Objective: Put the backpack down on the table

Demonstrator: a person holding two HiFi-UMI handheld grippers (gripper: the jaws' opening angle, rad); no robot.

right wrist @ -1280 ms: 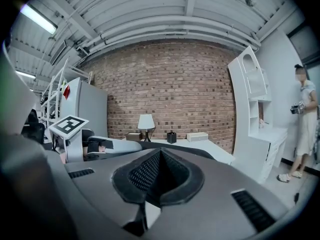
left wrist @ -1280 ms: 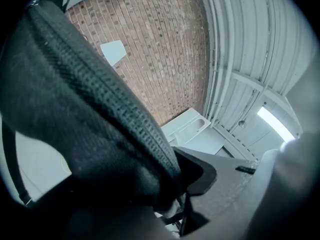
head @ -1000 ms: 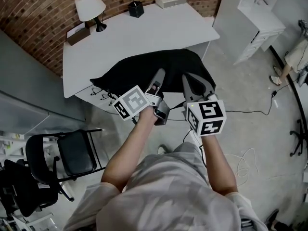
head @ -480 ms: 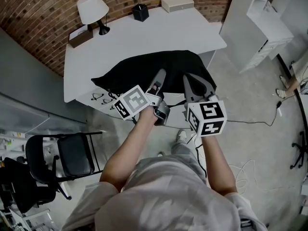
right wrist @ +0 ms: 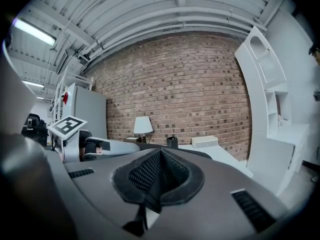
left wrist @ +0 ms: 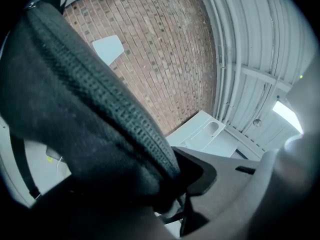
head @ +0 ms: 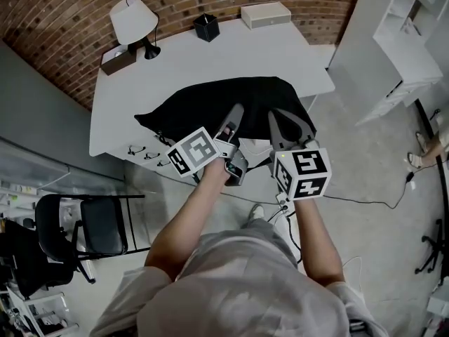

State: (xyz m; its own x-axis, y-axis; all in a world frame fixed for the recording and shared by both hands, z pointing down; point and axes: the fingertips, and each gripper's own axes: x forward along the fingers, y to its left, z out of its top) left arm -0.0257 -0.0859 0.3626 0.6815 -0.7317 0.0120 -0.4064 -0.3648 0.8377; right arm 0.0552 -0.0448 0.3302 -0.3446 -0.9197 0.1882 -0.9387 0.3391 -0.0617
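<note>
The black backpack point(head: 231, 100) hangs from both grippers, its bulk over the front part of the white table point(head: 210, 55). In the head view my left gripper point(head: 235, 116) is shut on the bag's near edge, and my right gripper point(head: 282, 123) is shut on that edge further right. In the left gripper view, thick black backpack fabric point(left wrist: 100, 119) with a ribbed seam fills the picture, and the left gripper point(left wrist: 172, 184) is shut on it. The right gripper view shows the right gripper point(right wrist: 159, 176) with its jaws together on a thin fold of black cloth; the backpack point(right wrist: 202, 152) lies just beyond.
At the back of the table stand a white lamp point(head: 133, 21), a brown box point(head: 117, 58), a black cup point(head: 207, 28) and a beige box point(head: 266, 14). A brick wall runs behind. A black folding chair point(head: 98, 227) stands lower left, white shelving point(head: 414, 41) to the right.
Both grippers have carried the backpack toward the table; it now lies further over the tabletop. The grip of both has stayed the same.
</note>
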